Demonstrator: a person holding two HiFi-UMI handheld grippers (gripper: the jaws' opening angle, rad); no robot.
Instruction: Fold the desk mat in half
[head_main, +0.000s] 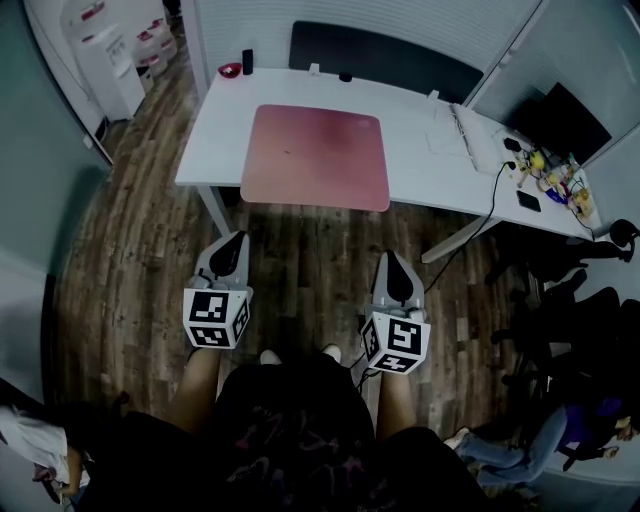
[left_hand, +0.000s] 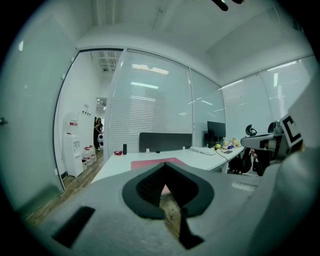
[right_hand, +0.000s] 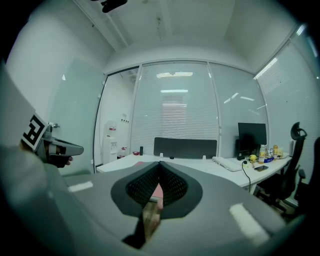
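Note:
A pink desk mat (head_main: 316, 156) lies flat and unfolded on the white desk (head_main: 220, 130), reaching to the desk's near edge. Both grippers hang over the wooden floor, well short of the desk. My left gripper (head_main: 231, 243) is shut with nothing in it, its tips meeting in the left gripper view (left_hand: 163, 165). My right gripper (head_main: 394, 262) is shut and empty too, with its tips together in the right gripper view (right_hand: 159, 164). A strip of the pink mat (left_hand: 150, 163) shows beyond the left jaws, and a sliver of the mat (right_hand: 158, 192) shows through the right ones.
A dark screen (head_main: 385, 58) stands along the desk's far edge. A keyboard (head_main: 458, 135), cables and small items (head_main: 550, 180) lie at the desk's right end, a red bowl (head_main: 229, 70) and dark cylinder (head_main: 247, 60) at its far left. Office chairs (head_main: 570, 300) crowd the right; water bottles (head_main: 150, 45) stand far left.

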